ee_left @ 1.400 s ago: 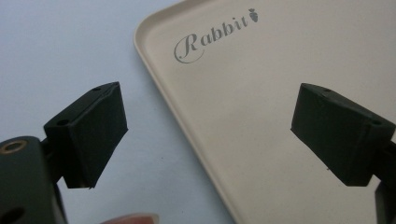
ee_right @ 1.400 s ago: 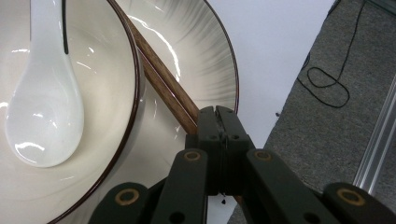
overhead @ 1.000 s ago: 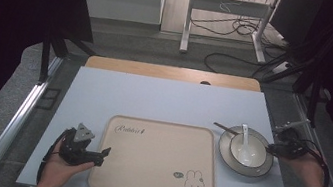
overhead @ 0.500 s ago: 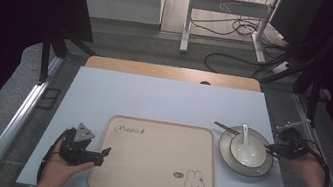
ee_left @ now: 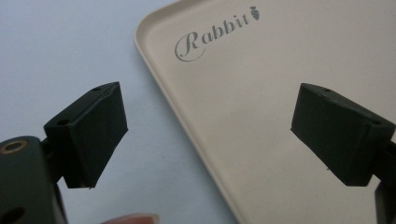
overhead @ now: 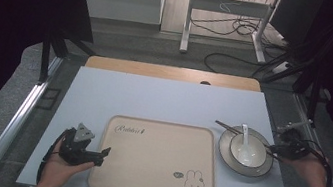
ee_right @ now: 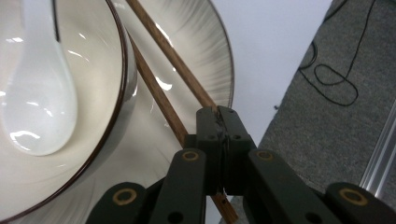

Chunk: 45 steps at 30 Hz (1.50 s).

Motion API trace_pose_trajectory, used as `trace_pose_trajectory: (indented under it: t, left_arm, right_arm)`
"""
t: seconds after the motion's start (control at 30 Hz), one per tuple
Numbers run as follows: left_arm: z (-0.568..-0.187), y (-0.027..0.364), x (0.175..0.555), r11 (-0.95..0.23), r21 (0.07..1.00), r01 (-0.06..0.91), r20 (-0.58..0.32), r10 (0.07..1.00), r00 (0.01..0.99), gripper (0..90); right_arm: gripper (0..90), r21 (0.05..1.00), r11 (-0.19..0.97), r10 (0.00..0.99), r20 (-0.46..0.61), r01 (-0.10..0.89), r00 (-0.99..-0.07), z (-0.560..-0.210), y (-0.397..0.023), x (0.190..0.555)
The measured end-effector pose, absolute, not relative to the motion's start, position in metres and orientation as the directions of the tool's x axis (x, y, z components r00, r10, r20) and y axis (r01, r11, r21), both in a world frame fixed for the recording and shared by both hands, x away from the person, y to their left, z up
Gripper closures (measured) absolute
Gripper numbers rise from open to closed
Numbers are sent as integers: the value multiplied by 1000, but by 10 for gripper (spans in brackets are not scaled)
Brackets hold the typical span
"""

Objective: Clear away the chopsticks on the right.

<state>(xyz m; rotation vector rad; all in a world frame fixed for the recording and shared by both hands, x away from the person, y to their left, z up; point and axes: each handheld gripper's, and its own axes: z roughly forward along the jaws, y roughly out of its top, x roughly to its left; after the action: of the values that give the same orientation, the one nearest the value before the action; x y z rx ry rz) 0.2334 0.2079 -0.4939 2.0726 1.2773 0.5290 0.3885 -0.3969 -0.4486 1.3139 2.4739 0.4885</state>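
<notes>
Wooden chopsticks (ee_right: 161,100), glossy ceramic bowl (ee_right: 100,154) and spoon (ee_right: 44,102), matt beige tray (ee_left: 280,84).

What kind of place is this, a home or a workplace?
Probably a lab or recording workspace, not a home: the table stands between dark curtains, loose cables lie on the floor, and a person works a hand-held right gripper beside the tableware.

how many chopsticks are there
2. Both chopsticks lie side by side across the plate beside the bowl; the right gripper clamps one, the other runs beside its jaws.
</notes>
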Motion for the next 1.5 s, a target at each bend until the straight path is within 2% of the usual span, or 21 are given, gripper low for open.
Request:
trace_pose_trajectory:
  t: [0.07, 0.1, 0.13, 0.2, 0.33, 0.53, 0.63, 0.9, 0.93, 1.13, 1.5]
  left_arm:
    - [-494, 208, 233, -324, 699, 637, 8, 894, 447, 107]
    - [-494, 208, 233, -320, 702, 636, 6, 896, 445, 107]
    - [-494, 208, 233, -321, 702, 636, 7, 896, 445, 107]
    - [-494, 208, 233, -322, 701, 636, 9, 897, 443, 107]
    - [-494, 208, 233, -322, 700, 638, 9, 897, 442, 108]
    - [-495, 208, 233, -318, 699, 640, 6, 898, 439, 108]
    - [-495, 209, 233, -318, 699, 641, 6, 899, 439, 108]
    - [-495, 212, 233, -312, 697, 646, 1, 901, 434, 108]
    - [-495, 212, 233, -315, 696, 645, 3, 900, 436, 108]
    - [-495, 212, 233, -318, 695, 645, 4, 898, 439, 107]
    - [-495, 212, 233, -317, 695, 646, 2, 898, 439, 107]
  right_arm:
    - [800, 449, 523, 835, -98, 724, -542, -442, -401, 387]
    - [721, 460, 524, 833, -101, 717, -544, -438, -403, 387]
    - [579, 468, 532, 829, -116, 706, -548, -433, -409, 386]
    - [518, 468, 536, 831, -144, 703, -538, -431, -416, 386]
    - [489, 448, 555, 821, -160, 701, -548, -433, -422, 388]
    - [521, 397, 612, 779, -152, 684, -609, -444, -425, 392]
    - [577, 364, 636, 762, -152, 681, -630, -450, -424, 396]
    - [661, 325, 659, 742, -135, 678, -657, -457, -421, 401]
    - [694, 318, 665, 737, -133, 675, -663, -459, -420, 402]
    - [761, 307, 687, 716, -130, 658, -686, -460, -421, 402]
    - [825, 306, 706, 694, -118, 639, -710, -460, -420, 401]
